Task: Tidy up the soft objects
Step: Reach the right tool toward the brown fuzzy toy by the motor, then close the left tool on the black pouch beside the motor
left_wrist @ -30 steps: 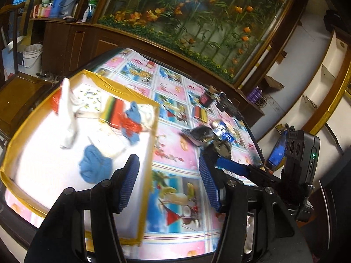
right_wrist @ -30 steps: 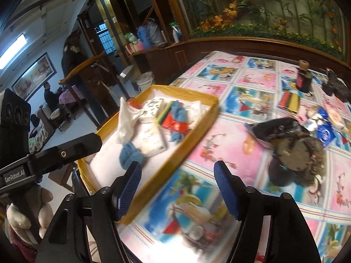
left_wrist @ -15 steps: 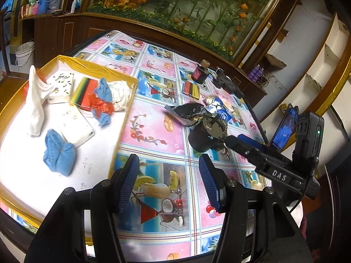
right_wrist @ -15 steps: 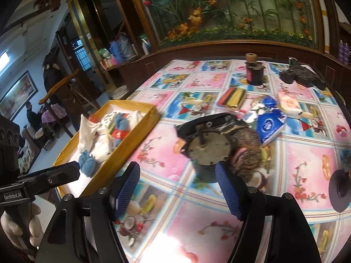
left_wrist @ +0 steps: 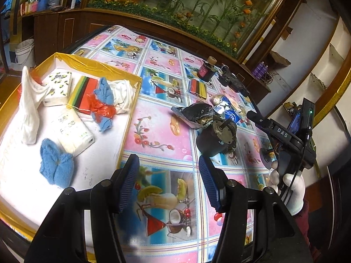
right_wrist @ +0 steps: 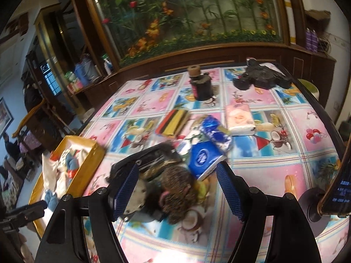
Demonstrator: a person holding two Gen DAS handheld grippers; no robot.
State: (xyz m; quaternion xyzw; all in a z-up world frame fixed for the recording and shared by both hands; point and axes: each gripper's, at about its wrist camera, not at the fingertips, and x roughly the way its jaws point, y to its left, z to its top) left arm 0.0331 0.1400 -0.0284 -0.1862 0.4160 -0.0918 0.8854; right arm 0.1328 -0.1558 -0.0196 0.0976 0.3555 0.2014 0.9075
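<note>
A yellow-rimmed tray (left_wrist: 129,118) at the left holds blue fuzzy socks (left_wrist: 56,166), a white cloth (left_wrist: 28,107), tissue packs (left_wrist: 74,131), a striped pack and a blue-and-red cloth (left_wrist: 102,107). My left gripper (left_wrist: 169,182) is open and empty over the tablecloth beside the tray. My right gripper (right_wrist: 177,192) is open, low over a brown speckled soft thing (right_wrist: 177,192) that lies next to a dark motor-like part (right_wrist: 136,199). A blue tissue pack (right_wrist: 204,157), a pink tissue pack (right_wrist: 239,120) and a striped pack (right_wrist: 173,122) lie beyond it.
A dark jar (right_wrist: 200,85) and a black gadget (right_wrist: 261,77) stand at the table's far side. A black crumpled bag (left_wrist: 195,115) lies mid-table. A wooden cabinet with a flower mural runs behind. The tray also shows in the right wrist view (right_wrist: 92,160).
My right gripper has moved forward and down over the brown soft thing. My left gripper has swung back left, so the tray fills more of its view.
</note>
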